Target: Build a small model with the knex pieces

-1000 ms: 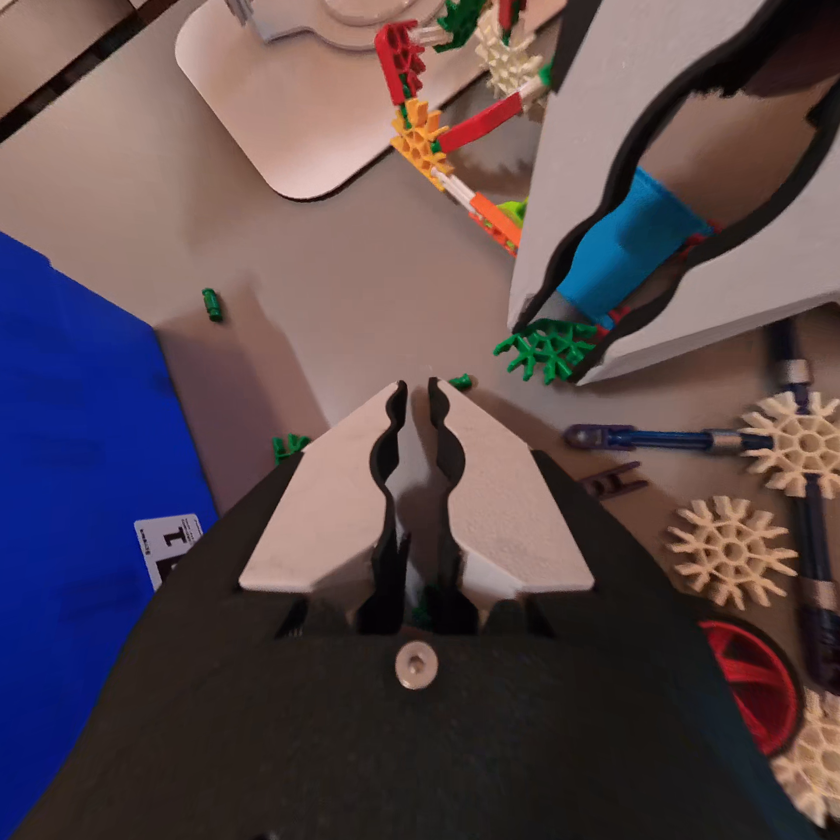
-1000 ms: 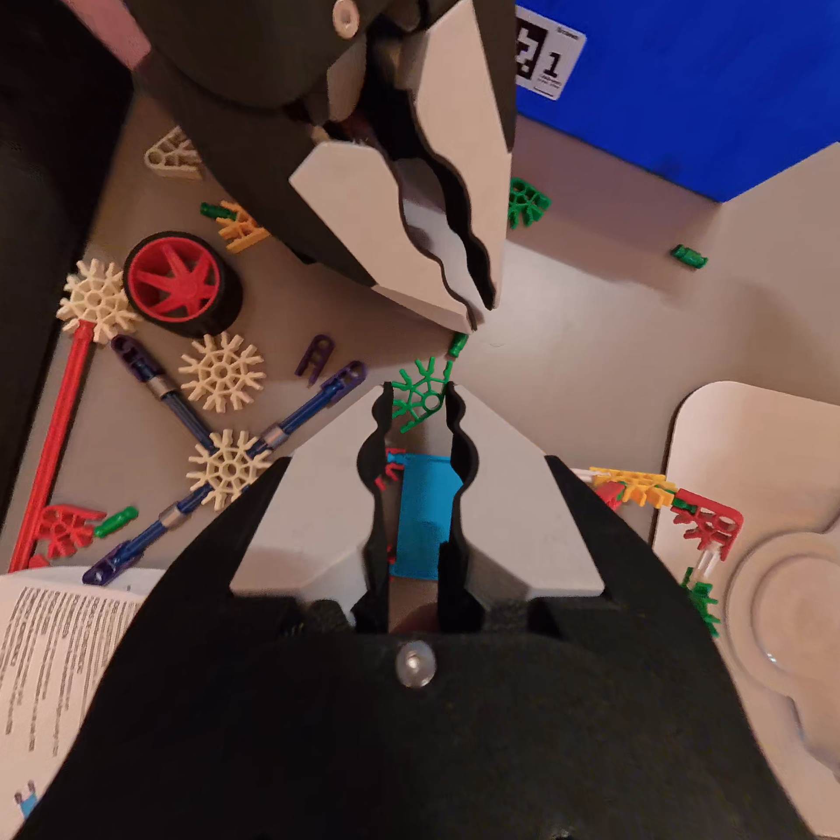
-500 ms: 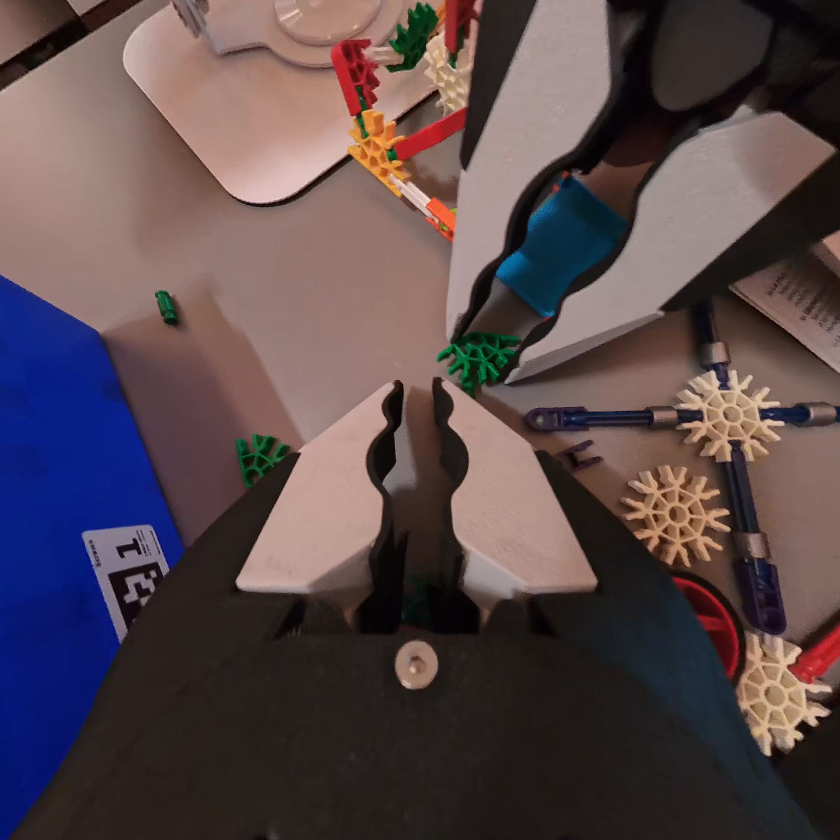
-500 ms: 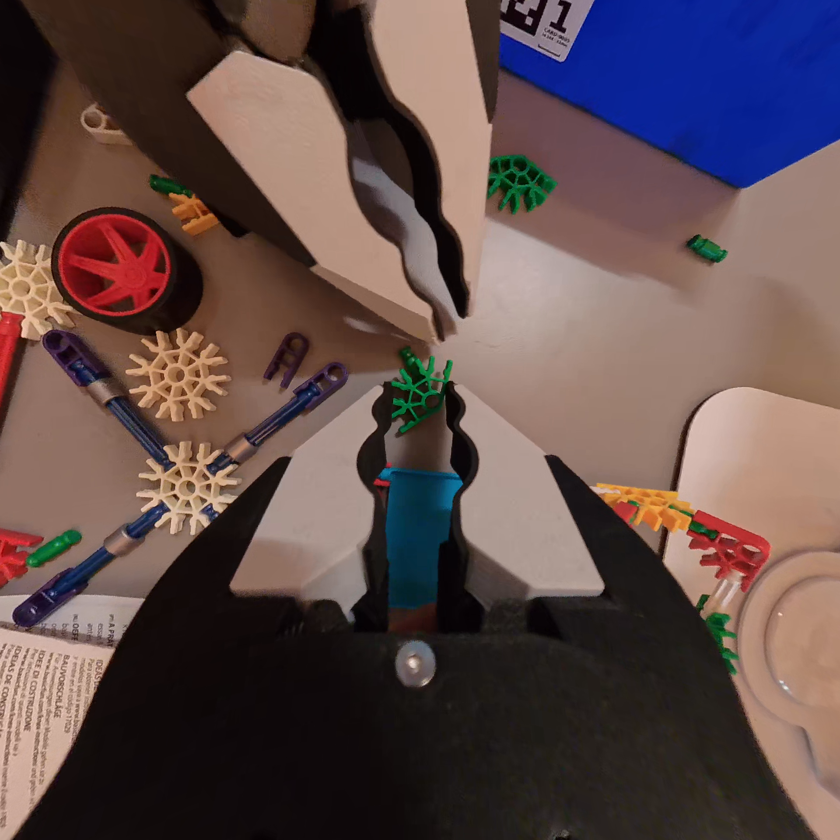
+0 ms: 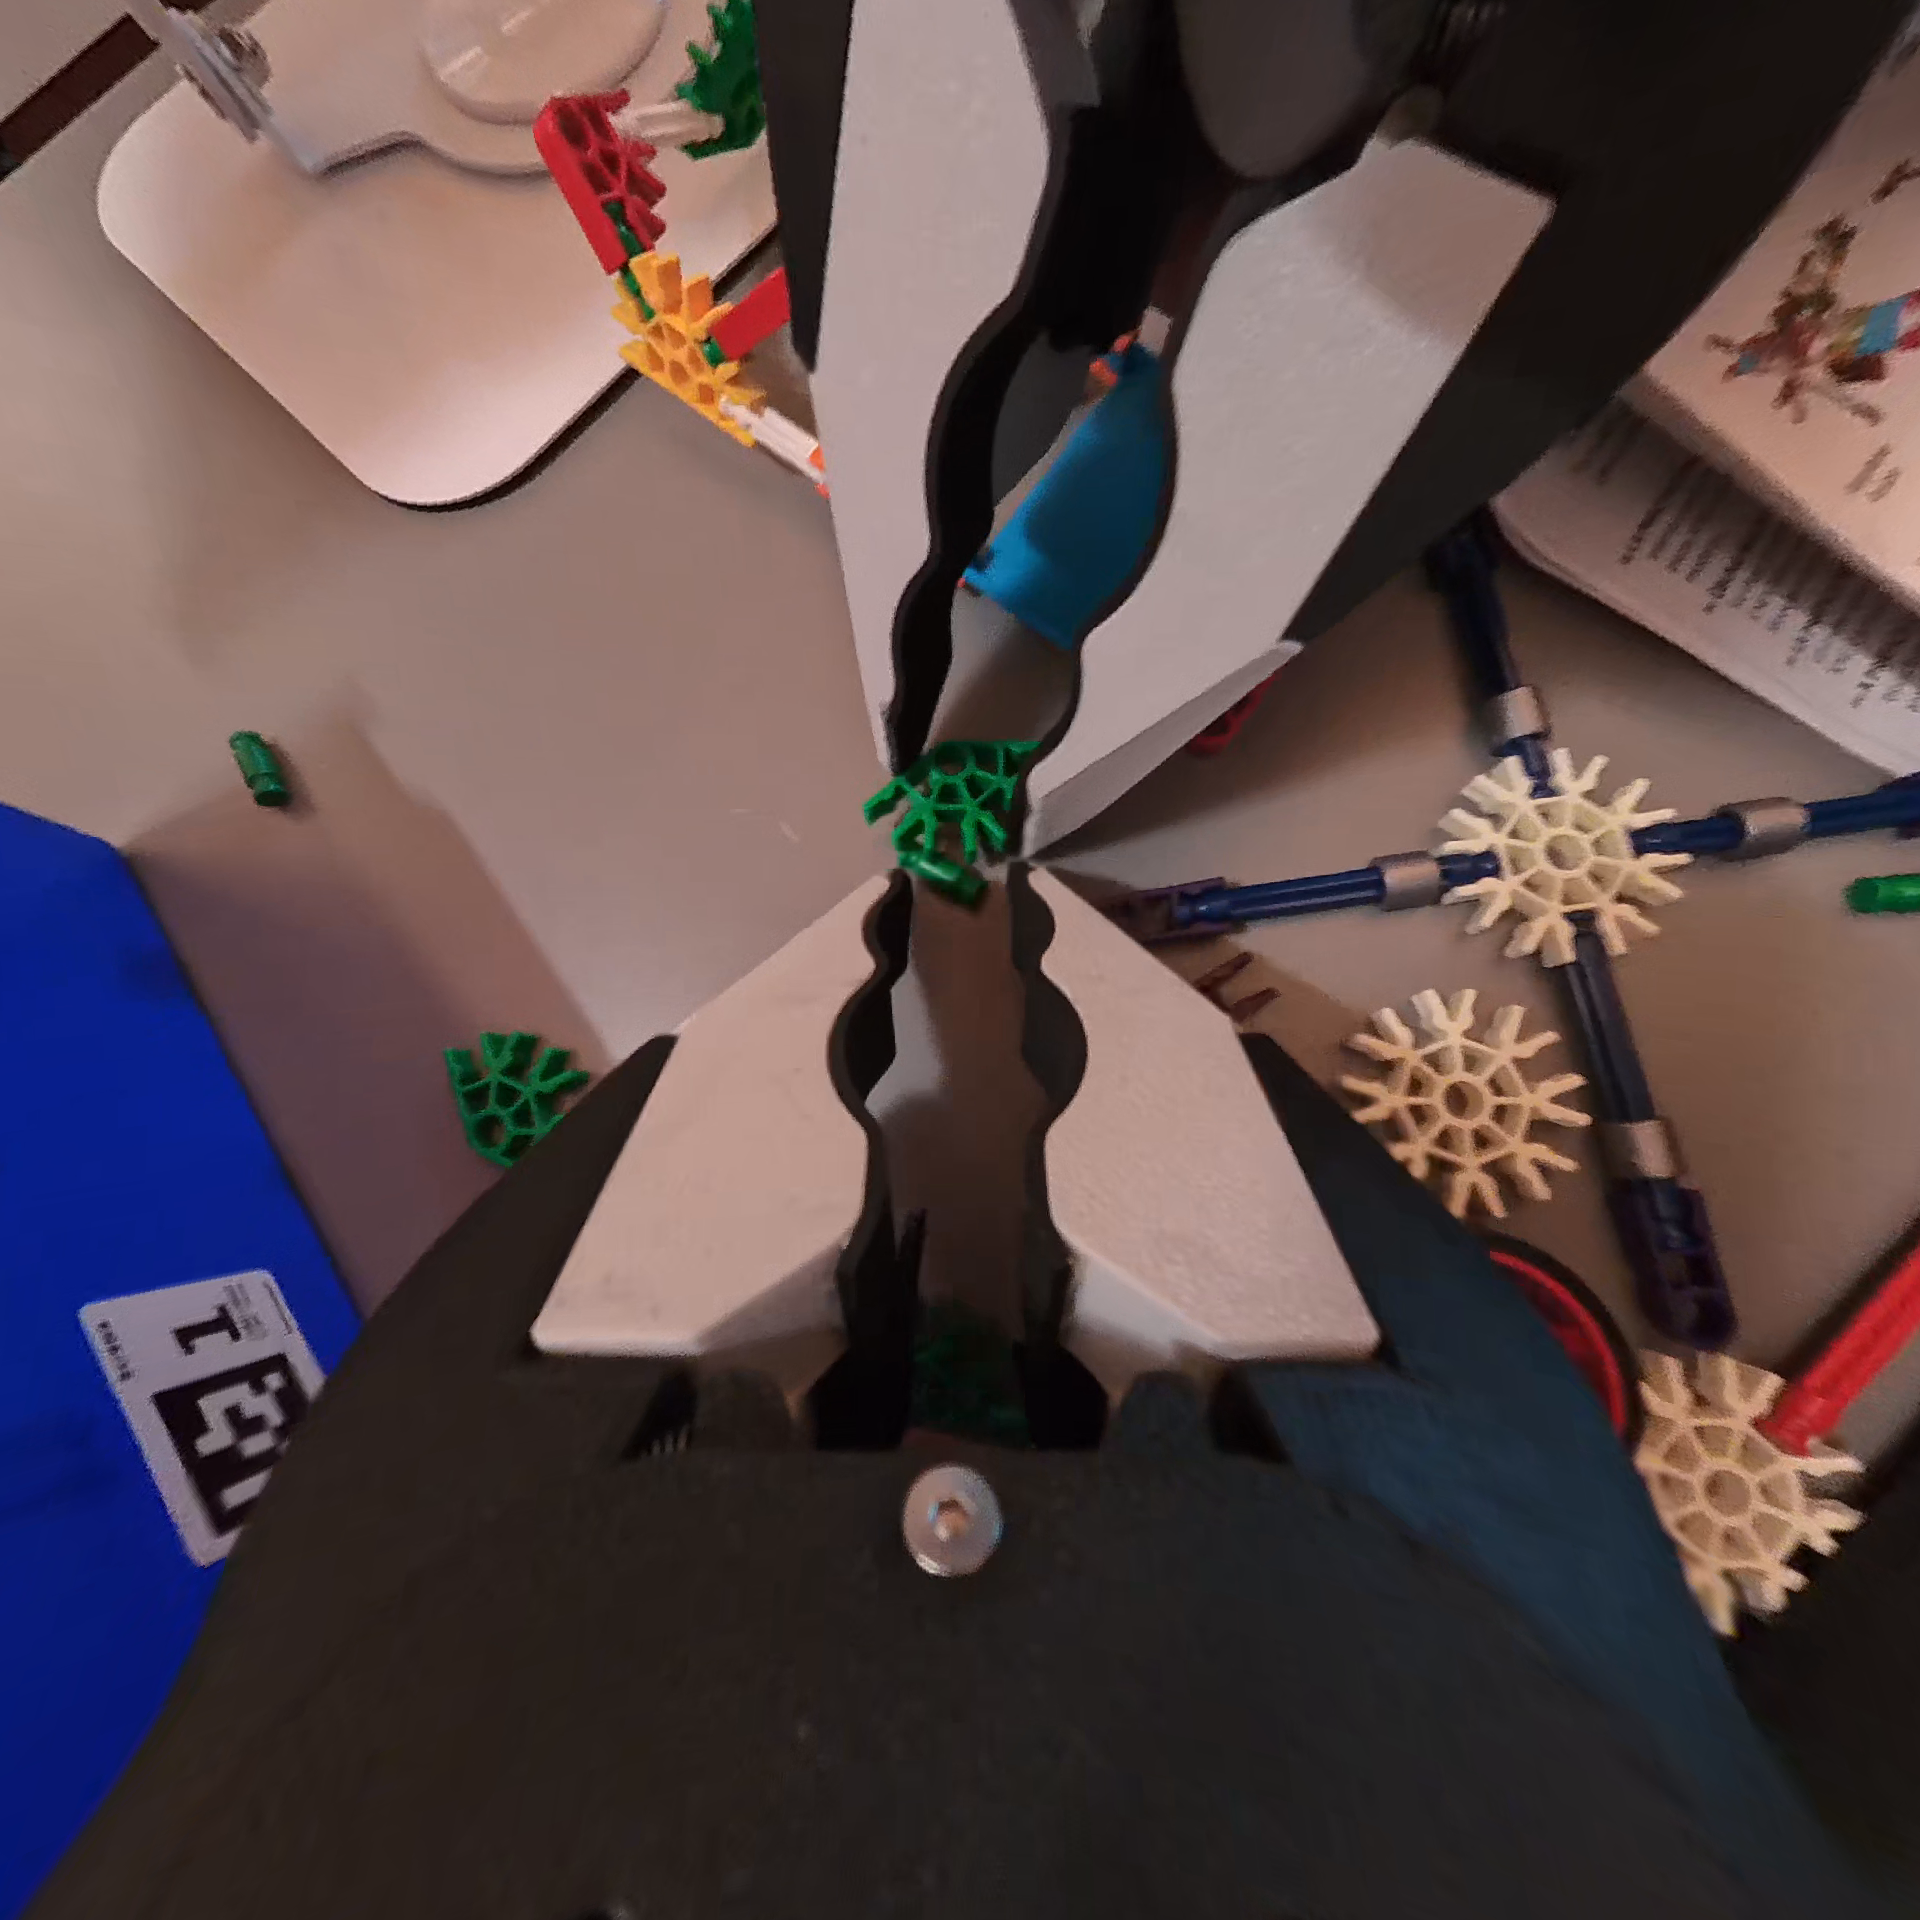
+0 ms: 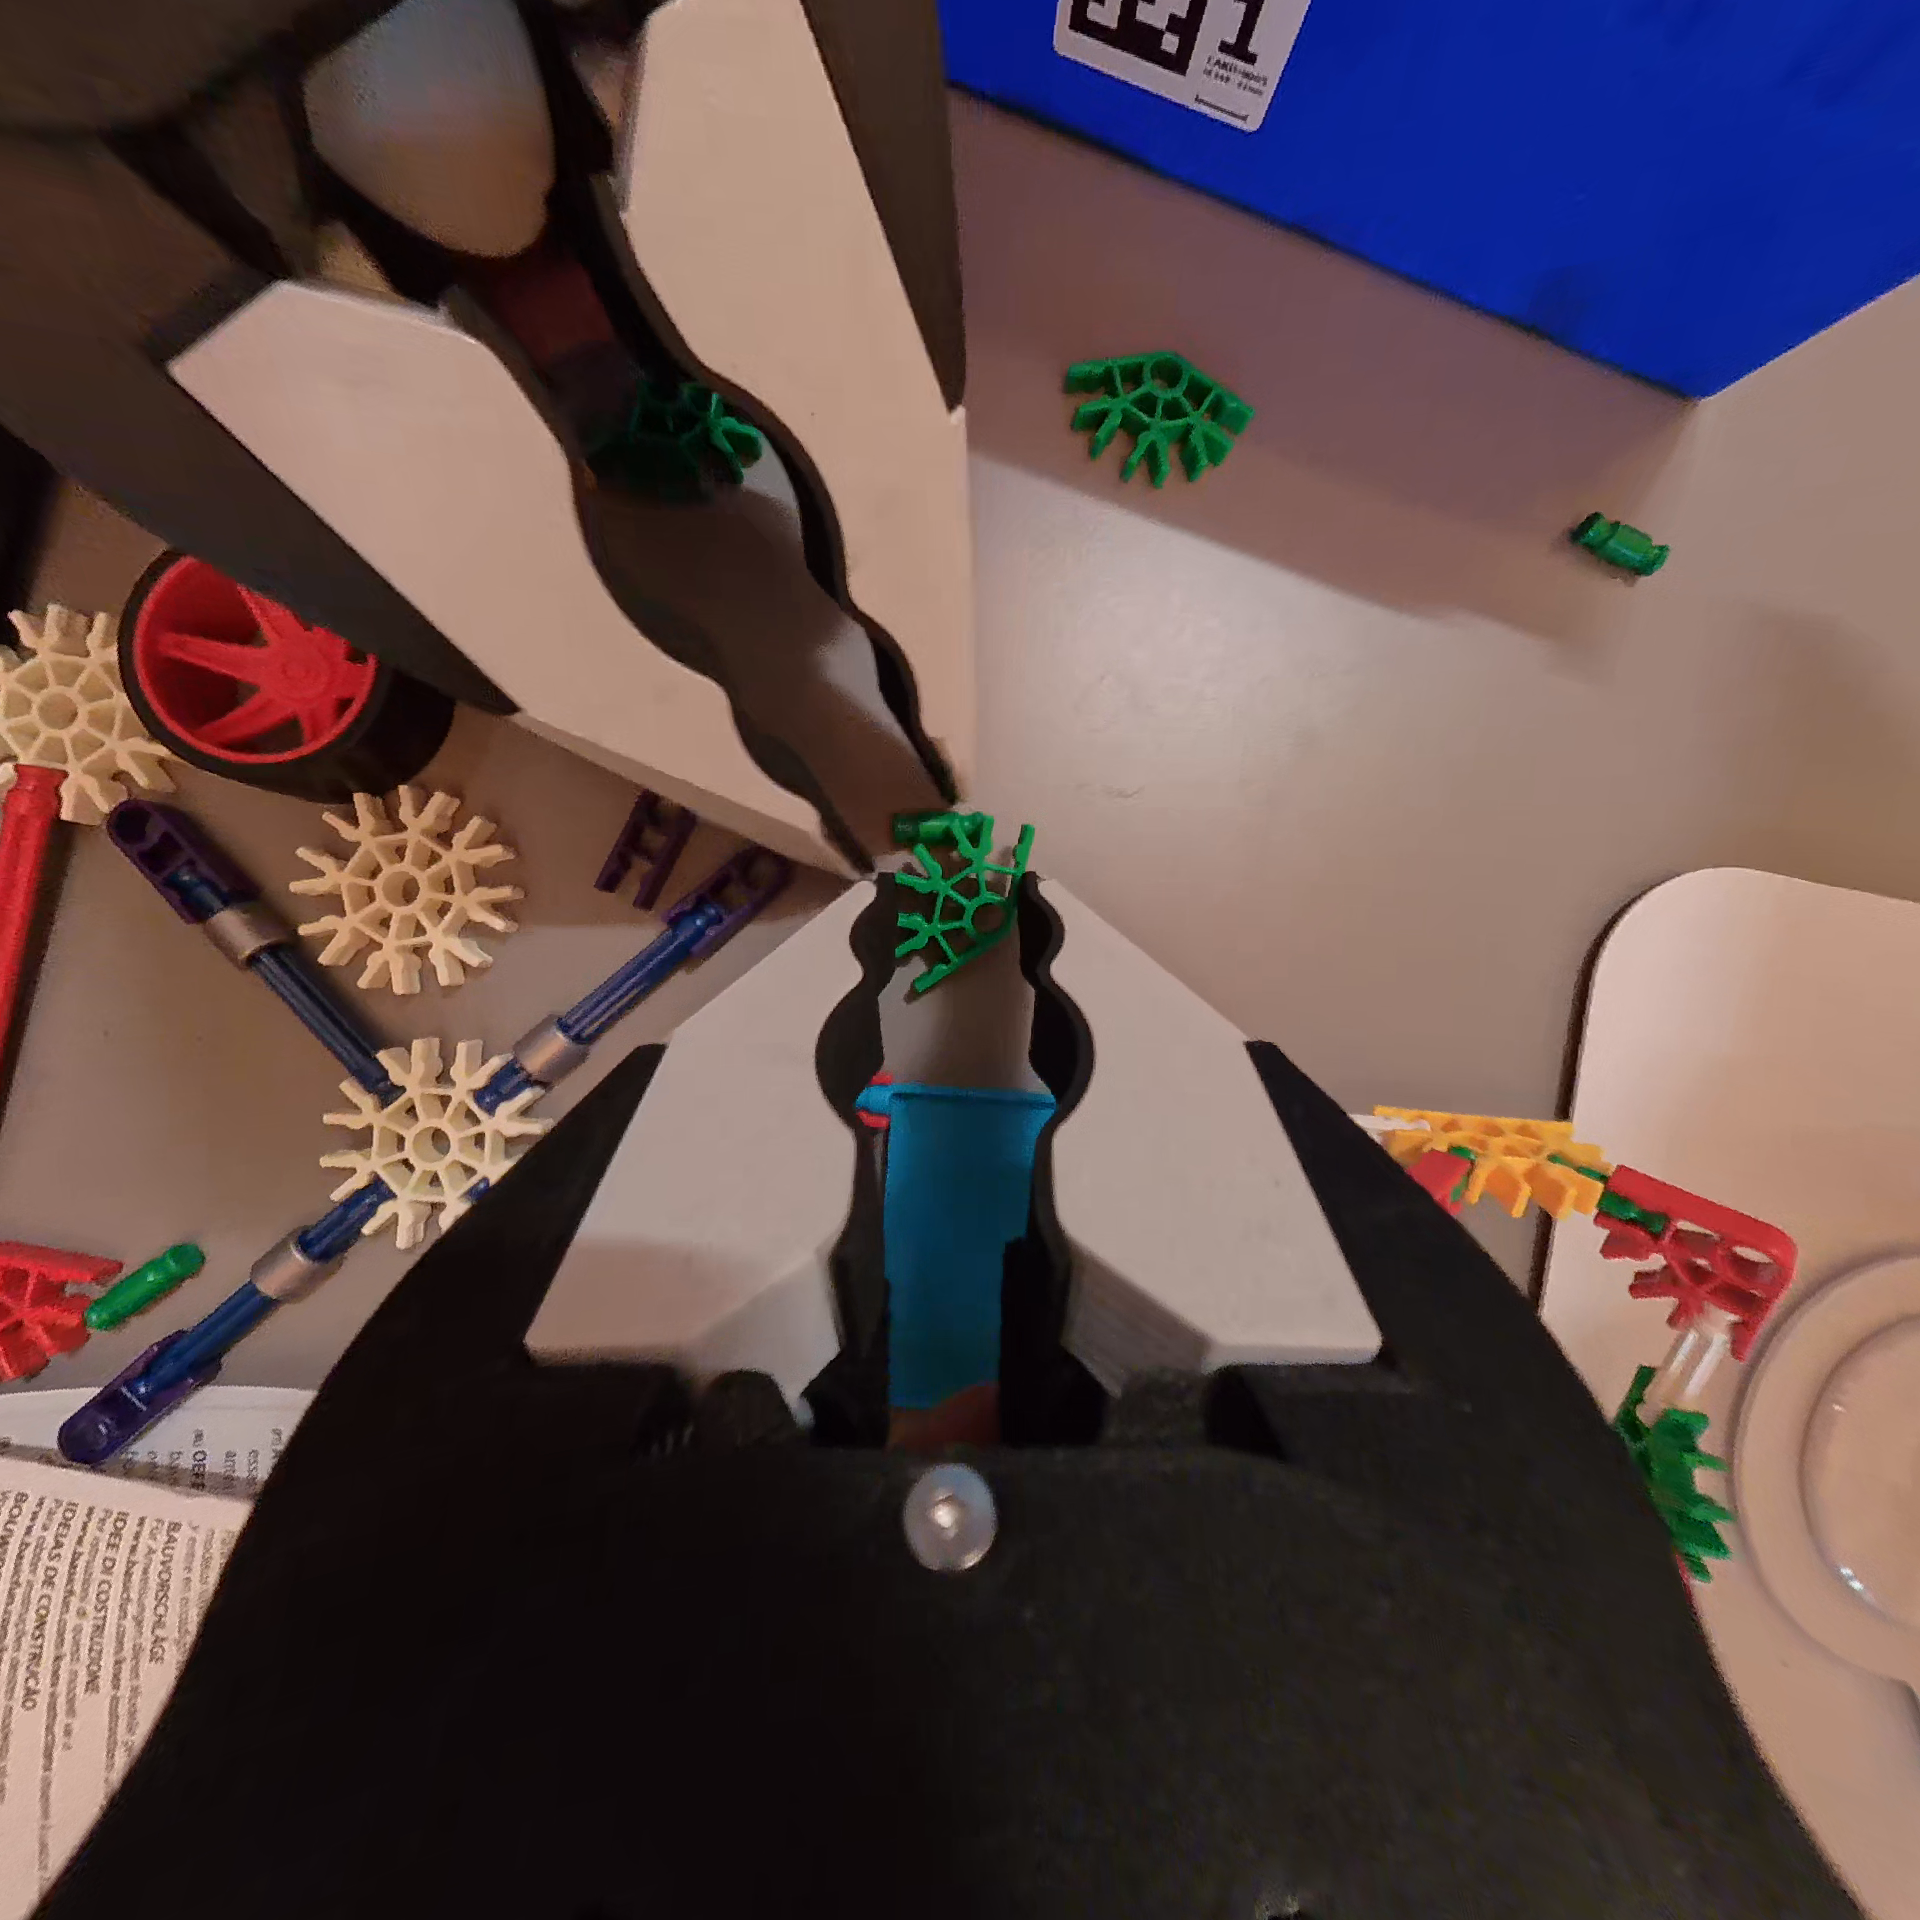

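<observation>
My right gripper [image 6: 961,894] is shut on a green fan-shaped connector [image 6: 956,904] at its tips. A blue piece [image 6: 961,1236] sits deeper between its jaws. In the left wrist view the right gripper [image 5: 971,769] comes down from the top with the green connector [image 5: 956,800]. My left gripper [image 5: 956,883] meets it tip to tip, its jaws a narrow gap apart. A short green rod [image 5: 940,873] lies between its tips, against the connector. The rod [image 6: 935,828] shows the same way in the right wrist view. A green piece [image 5: 956,1361] shows deep between the left jaws.
A blue box [image 5: 104,1143] with a tag is on the left, and a white base plate [image 5: 364,364] with a red and yellow assembly [image 5: 665,312] behind. Cream snowflake connectors on blue rods [image 5: 1558,862], a red wheel [image 6: 260,665], a booklet [image 5: 1766,468], a loose green connector [image 5: 509,1091] and a green rod [image 5: 260,769] lie around. My two grippers' fingertips are within a few centimetres of each other.
The two grippers have closed in until their tips meet. The left jaws have widened a little, and the short green rod now lies between them against the green connector.
</observation>
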`<state>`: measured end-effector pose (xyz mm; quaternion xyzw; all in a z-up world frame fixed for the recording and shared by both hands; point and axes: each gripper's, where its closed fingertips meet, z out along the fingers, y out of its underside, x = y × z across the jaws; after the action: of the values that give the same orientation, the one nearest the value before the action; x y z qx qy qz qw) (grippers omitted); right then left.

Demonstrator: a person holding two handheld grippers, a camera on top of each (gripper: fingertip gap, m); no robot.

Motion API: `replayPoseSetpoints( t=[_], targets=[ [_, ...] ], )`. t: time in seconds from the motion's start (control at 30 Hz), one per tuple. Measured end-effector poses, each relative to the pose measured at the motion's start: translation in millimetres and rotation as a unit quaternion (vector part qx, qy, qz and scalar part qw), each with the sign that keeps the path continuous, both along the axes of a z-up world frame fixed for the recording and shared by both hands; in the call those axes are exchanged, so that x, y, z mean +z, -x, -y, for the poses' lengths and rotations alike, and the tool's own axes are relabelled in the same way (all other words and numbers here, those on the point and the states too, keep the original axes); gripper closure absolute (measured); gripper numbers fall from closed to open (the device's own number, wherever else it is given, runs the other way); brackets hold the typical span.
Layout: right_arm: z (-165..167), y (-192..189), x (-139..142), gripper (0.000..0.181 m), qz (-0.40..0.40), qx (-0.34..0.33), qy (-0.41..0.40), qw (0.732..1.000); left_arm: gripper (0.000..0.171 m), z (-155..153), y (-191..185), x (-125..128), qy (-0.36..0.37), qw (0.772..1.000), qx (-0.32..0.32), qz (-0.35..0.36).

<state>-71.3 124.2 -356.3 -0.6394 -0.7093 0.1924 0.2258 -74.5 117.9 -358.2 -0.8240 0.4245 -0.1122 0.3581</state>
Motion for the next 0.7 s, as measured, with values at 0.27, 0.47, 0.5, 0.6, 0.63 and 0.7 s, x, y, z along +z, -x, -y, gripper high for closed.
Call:
replayPoseSetpoints(
  t=[0.27,0.47,0.5,0.6,0.63,0.7],
  targets=[
    [1,-3,4,0.16,-0.004,0.012,0.004,1.0,0.165,-2,1,-3,-0.008,1.0,-0.008,-0.009],
    [-5,-10,3,0.161,0.009,0.012,-0.01,1.0,0.171,-6,4,-3,-0.02,1.0,-0.015,-0.017],
    [-5,-10,3,0.161,0.01,0.011,-0.012,1.0,0.171,-6,4,-3,-0.018,1.0,-0.015,-0.016],
    [0,-13,0,0.161,0.023,0.017,0.001,1.0,0.171,-8,5,-3,-0.02,1.0,-0.01,-0.019],
    [2,-13,0,0.161,0.027,0.018,0.006,0.999,0.17,-9,6,-3,-0.022,0.999,-0.009,-0.021],
    [7,-14,-1,0.161,0.031,0.019,0.022,0.999,0.171,-10,4,-3,-0.02,0.999,-0.013,-0.022]
  ],
)
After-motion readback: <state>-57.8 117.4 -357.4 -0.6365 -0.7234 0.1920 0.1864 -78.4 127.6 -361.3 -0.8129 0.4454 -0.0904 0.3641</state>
